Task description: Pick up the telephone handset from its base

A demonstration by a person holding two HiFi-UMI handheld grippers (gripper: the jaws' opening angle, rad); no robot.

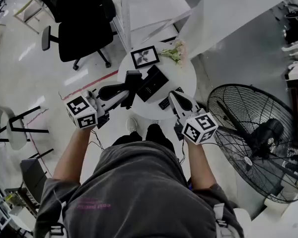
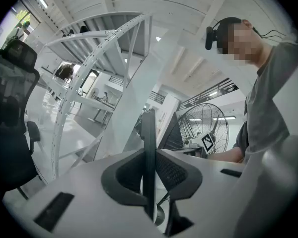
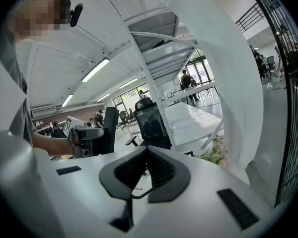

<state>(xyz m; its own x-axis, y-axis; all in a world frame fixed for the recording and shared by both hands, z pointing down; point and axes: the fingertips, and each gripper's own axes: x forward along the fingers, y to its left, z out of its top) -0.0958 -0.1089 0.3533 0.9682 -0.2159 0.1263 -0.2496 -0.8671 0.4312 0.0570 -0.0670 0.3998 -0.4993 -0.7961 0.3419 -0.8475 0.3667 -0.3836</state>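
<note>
The black telephone handset (image 1: 133, 79), a slim bar, is pinched upright in the left tool (image 1: 126, 92), just left of the black telephone base (image 1: 152, 83) on the round white worktop (image 1: 186, 77). The left gripper view shows it edge-on between the pads (a mere thin strip). The right gripper view alone shows the right tool (image 3: 146, 151) pressed together and empty.
</note>
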